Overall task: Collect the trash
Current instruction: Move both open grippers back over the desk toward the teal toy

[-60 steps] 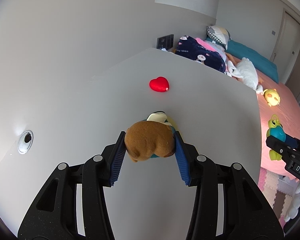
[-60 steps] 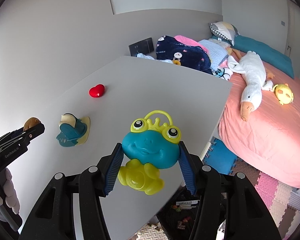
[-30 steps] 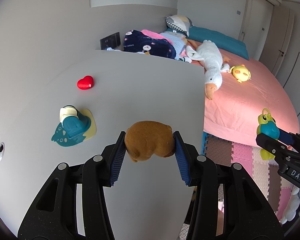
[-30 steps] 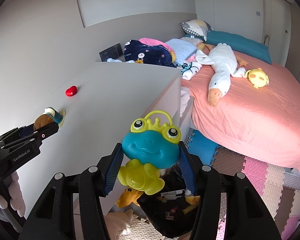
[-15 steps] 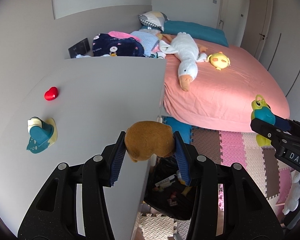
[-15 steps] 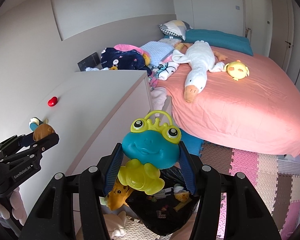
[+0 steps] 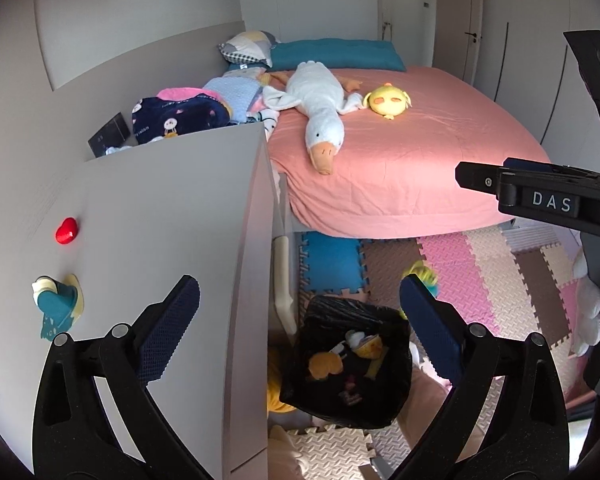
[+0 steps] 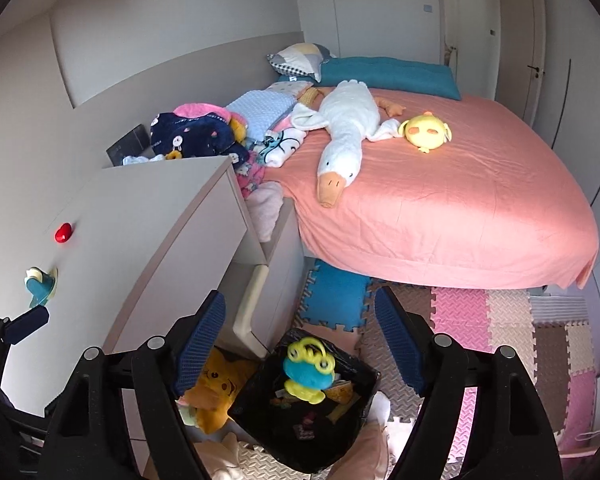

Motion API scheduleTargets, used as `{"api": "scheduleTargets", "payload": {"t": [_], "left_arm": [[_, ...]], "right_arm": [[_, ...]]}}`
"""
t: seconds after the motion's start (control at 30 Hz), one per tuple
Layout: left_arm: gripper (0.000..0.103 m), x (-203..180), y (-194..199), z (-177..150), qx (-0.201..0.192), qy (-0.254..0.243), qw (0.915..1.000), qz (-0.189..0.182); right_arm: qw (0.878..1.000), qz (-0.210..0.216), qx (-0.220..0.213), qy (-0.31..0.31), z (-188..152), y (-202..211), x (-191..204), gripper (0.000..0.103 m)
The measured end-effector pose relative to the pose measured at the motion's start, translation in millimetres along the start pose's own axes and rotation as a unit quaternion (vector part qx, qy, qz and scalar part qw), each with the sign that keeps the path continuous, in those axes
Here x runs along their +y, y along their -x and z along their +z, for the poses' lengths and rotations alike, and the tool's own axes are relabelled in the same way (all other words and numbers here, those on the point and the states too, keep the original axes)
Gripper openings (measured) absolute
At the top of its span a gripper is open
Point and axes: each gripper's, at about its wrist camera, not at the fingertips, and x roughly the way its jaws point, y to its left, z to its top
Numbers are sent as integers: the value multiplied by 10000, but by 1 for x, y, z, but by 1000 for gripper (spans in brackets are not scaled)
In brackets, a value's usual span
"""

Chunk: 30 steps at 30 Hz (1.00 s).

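We see left gripper (image 7: 298, 312) jaws just spread wide, nothing between; right gripper (image 8: 300, 330) likewise just opened — frog toy (image 8: 308, 372) blurred over black trash bag (image 8: 356, 436) beside white dresser (image 8: 148, 216).

The bin bag (image 8: 260, 420) is thin, shiny black plastic, all crinkled. The frog toy (image 8: 308, 372) is smooth plastic. The goose (image 8: 342, 136) is soft, fluffy cloth. The bed sheet (image 8: 460, 208) is matt pink cloth with small creases. The floor mats (image 7: 500, 280) look like soft foam. The cabinet top (image 7: 160, 220) is smooth and matt. The red heart (image 7: 66, 230) is glossy.
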Motion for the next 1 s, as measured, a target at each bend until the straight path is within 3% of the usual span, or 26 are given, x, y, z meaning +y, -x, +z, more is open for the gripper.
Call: {"api": "scheduleTargets", "payload": {"t": [0.37,1.0], "left_arm": [[96,6,3,-1,-111,50,9999,70],[96,65,7,-23,-13,550,9974,464]], "right_arm": [[9999,97,14,59,1,0,11,77],[9975,578,98,395,-3,-16,71,77]]}}
